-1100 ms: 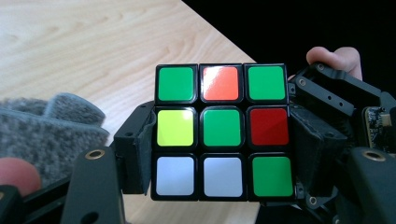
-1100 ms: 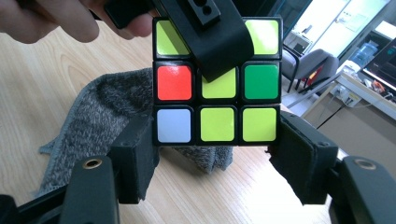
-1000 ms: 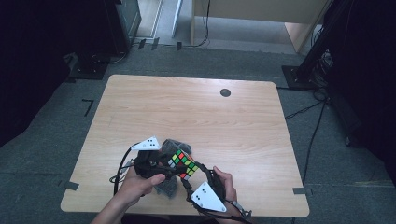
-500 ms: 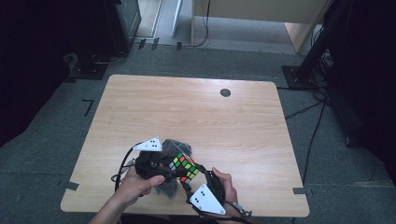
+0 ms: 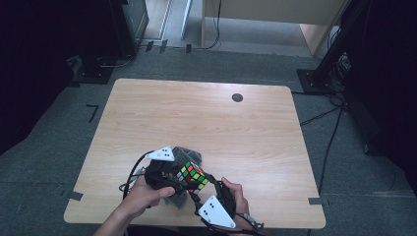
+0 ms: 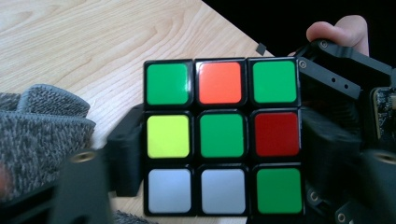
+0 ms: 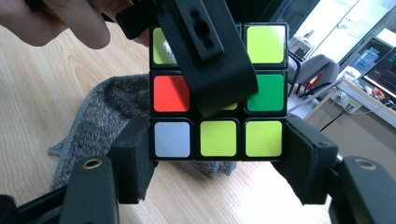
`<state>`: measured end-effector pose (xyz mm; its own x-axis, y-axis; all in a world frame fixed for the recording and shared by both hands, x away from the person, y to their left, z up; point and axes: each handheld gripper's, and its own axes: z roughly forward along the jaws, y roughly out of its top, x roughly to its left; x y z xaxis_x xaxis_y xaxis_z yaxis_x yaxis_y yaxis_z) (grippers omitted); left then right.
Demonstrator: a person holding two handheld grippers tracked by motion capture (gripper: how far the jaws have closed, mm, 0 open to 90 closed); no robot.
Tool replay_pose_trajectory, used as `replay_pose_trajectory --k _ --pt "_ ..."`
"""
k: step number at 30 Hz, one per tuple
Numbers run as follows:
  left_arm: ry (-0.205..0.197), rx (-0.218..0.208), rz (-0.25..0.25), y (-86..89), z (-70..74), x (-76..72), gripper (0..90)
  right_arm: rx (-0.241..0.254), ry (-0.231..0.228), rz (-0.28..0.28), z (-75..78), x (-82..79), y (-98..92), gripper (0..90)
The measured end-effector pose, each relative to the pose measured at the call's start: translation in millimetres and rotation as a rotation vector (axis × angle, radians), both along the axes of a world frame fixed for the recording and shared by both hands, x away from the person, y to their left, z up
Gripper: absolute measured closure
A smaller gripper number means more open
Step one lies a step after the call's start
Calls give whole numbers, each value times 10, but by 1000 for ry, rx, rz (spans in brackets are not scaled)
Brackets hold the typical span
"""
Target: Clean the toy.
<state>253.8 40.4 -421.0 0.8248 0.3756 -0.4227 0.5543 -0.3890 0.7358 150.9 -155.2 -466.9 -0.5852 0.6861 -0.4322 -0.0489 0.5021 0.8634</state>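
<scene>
- Right gripper view: the right gripper (image 7: 219, 154) pinches the puzzle cube (image 7: 219, 93) by its bottom layer, a pad on either side.
- Left gripper view: the left gripper (image 6: 219, 186) has just been closing its jaws, which flank the cube; whether its pads press, one cannot tell.
- A grey cloth (image 5: 184, 153) lies just behind and under the cube.
- Both rest near the worktop (image 5: 206, 115) front edge.

Light wood table (image 5: 206, 118) on grey carpet floor (image 5: 344, 162). Dark surrounds both sides, cables (image 5: 319, 115) by a black stand (image 5: 319, 73), wooden cabinet (image 5: 275, 14) at back.
</scene>
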Motion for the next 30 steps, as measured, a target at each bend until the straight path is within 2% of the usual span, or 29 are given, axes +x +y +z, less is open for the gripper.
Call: replay_pose_trajectory --k 2,7,9,11,14,15,19,20,22,23,24,26,30 --pt "16 -6 -4 15 -4 15 339 0 2 -1 -3 4 3 348" --pt "-4 5 4 54 4 23 344 17 27 -5 -16 23 35 337" --pt "-18 1 30 119 15 44 344 32 43 -2 -14 34 34 333" --pt "-45 -11 87 237 30 80 344 52 84 3 -16 58 9 315" --pt "-49 -67 169 487 71 156 344 76 166 -18 -62 127 -23 292" --pt "-65 -82 201 589 96 174 344 91 197 -26 -80 160 -24 288" --pt "-94 -110 270 830 134 209 344 200 329 -28 -107 328 73 269" --pt "-103 -108 282 875 130 217 344 211 361 -17 -110 375 130 260" --pt "-133 -107 303 936 103 212 344 206 433 37 -125 479 267 228" --pt "-141 -109 308 956 84 209 343 190 452 49 -136 525 346 220" --pt "-141 -110 310 975 68 206 343 170 458 52 -145 566 424 216" --pt "-144 -117 315 1002 40 204 343 144 500 68 -162 654 572 197" --pt "-163 -98 332 1030 23 206 343 89 544 56 -240 823 811 190"
